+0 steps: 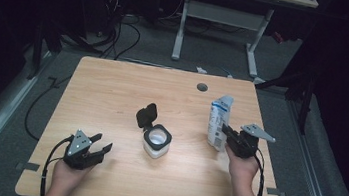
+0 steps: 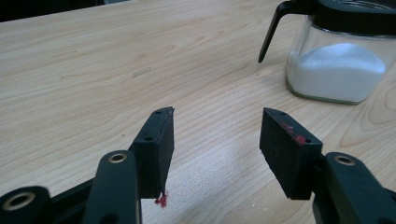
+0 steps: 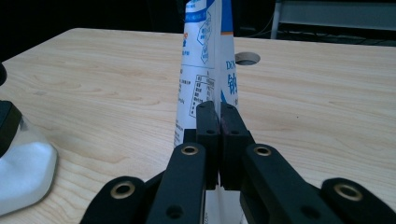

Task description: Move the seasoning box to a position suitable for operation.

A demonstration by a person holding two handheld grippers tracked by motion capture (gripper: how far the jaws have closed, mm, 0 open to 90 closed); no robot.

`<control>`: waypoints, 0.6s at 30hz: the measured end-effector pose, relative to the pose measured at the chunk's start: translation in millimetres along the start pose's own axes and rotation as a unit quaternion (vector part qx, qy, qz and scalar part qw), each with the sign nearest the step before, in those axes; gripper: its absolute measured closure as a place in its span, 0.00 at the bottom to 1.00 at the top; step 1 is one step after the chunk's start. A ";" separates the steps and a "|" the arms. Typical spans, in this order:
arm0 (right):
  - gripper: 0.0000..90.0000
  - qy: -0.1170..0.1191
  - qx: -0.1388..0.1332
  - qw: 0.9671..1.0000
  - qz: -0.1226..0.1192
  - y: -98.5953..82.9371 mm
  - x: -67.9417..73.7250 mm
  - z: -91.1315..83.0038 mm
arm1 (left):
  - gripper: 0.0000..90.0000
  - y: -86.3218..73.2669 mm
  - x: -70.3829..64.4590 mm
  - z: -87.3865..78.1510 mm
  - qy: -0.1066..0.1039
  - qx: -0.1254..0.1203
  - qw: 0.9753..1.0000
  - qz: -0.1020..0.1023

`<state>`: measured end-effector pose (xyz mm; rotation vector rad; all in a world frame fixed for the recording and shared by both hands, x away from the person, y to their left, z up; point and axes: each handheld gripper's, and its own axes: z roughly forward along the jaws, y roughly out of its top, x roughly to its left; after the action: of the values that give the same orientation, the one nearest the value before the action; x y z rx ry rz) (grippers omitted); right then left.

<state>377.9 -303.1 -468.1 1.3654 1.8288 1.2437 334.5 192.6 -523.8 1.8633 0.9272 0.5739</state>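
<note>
A clear glass jar [image 1: 157, 141] of white powder stands mid-table, its black flip lid [image 1: 146, 115] tipped open to the back left. A white and blue pouch [image 1: 219, 121] stands upright to the jar's right. My right gripper [image 1: 226, 133] is shut on the pouch's near edge; in the right gripper view the jaws of the right gripper [image 3: 219, 116] pinch the thin edge of the pouch [image 3: 205, 60]. My left gripper [image 1: 101, 144] rests open at the front left, holding nothing. In the left gripper view the left gripper [image 2: 217, 140] points toward the jar [image 2: 336, 70], well short of it.
The wooden table [image 1: 113, 85] has a round cable hole [image 1: 202, 87] near its far edge. Beyond it stand the white legs of another desk [image 1: 181, 28], with cables on the dark floor. The jar [image 3: 23, 168] sits at the left in the right gripper view.
</note>
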 end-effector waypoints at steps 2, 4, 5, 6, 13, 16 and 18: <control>0.98 -0.002 0.003 1.000 0.000 -2.3 0.1 -1.6 | 0.50 0.0 -0.1 0.0 0.000 0.000 1.000 0.000; 0.97 -0.005 0.004 1.000 -0.005 -4.4 -0.5 -3.3 | 0.50 0.1 -0.1 -0.1 0.000 0.000 1.000 0.001; 0.97 -0.004 0.004 1.000 -0.003 -5.6 -1.0 -4.1 | 0.50 0.1 -0.1 -0.1 0.000 -0.001 1.000 0.000; 0.97 -0.005 0.004 1.000 0.001 -6.8 -1.2 -5.0 | 0.50 0.1 0.0 -0.2 0.000 -0.001 1.000 0.000; 0.94 -0.004 0.004 1.000 0.006 -13.0 -2.8 -9.7 | 0.50 0.2 -0.4 -0.2 0.001 -0.001 1.000 0.001; 0.90 -0.002 0.004 1.000 0.008 -13.6 -1.9 -10.9 | 0.50 0.3 -0.2 -0.2 0.001 -0.001 1.000 0.001; 0.87 -0.001 0.005 1.000 0.007 -13.9 -0.7 -10.6 | 0.50 0.3 0.0 -0.4 0.001 -0.001 1.000 0.000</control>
<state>363.2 -308.3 -476.0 1.3856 1.8294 1.2409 334.4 192.8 -523.3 1.8624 0.9269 0.5767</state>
